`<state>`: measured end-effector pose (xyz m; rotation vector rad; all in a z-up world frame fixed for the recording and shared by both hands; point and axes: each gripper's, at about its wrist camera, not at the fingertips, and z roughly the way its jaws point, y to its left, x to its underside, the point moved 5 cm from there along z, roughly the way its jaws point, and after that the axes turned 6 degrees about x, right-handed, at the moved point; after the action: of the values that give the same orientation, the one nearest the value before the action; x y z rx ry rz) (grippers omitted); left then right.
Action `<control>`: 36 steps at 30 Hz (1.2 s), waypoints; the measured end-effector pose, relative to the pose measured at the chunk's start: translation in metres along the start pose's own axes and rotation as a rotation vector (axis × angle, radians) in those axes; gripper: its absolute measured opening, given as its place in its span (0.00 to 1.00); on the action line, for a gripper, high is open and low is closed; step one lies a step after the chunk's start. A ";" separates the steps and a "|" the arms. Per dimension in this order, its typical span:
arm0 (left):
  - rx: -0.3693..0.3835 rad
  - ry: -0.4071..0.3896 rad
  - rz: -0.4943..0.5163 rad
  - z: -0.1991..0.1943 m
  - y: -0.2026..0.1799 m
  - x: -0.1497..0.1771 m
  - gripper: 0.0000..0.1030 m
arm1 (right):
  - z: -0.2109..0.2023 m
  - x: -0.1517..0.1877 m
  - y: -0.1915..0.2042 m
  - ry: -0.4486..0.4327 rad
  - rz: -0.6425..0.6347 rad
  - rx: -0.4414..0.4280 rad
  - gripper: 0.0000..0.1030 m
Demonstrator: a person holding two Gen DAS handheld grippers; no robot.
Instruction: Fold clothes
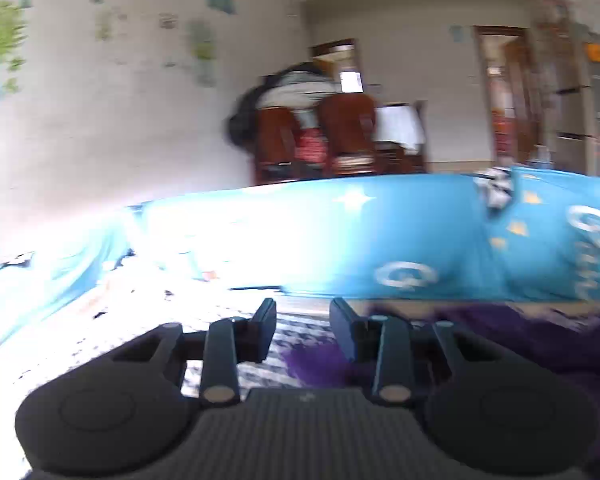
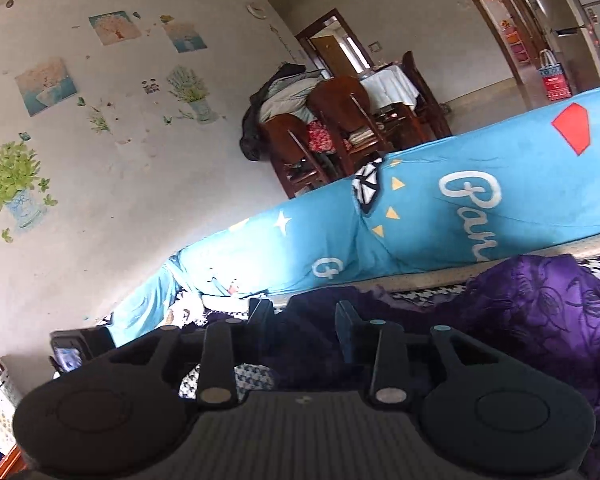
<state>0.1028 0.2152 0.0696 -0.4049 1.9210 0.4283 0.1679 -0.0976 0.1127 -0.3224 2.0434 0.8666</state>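
Both grippers low over the purple garment (image 2: 540, 312)
Left gripper (image 1: 303, 318) and right gripper (image 2: 304, 320) fingers spread, holding nothing, blue quilt (image 2: 460, 208) behind

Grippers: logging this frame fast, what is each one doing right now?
Left gripper: open, holding nothing, over the houndstooth cover.
Right gripper: open, holding nothing, fingers above the purple garment.

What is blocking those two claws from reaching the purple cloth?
Nothing visible. The purple garment lies on the houndstooth surface directly ahead of the open right gripper, and beside the open left gripper, with no object between.
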 end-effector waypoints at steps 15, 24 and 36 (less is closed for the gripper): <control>0.216 0.058 -0.053 -0.010 -0.009 0.012 0.82 | -0.024 0.005 -0.112 0.049 0.079 0.506 0.46; 0.380 0.082 0.095 -0.029 -0.075 0.037 0.93 | -0.037 0.034 -0.175 0.172 0.214 0.652 0.50; 0.459 0.179 0.213 -0.030 -0.129 0.074 0.98 | -0.016 0.062 -0.195 0.211 0.402 0.524 0.41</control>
<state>0.1122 0.0817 -0.0018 0.0653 2.1712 0.0777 0.2219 -0.2441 -0.0206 0.3086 2.4870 0.5043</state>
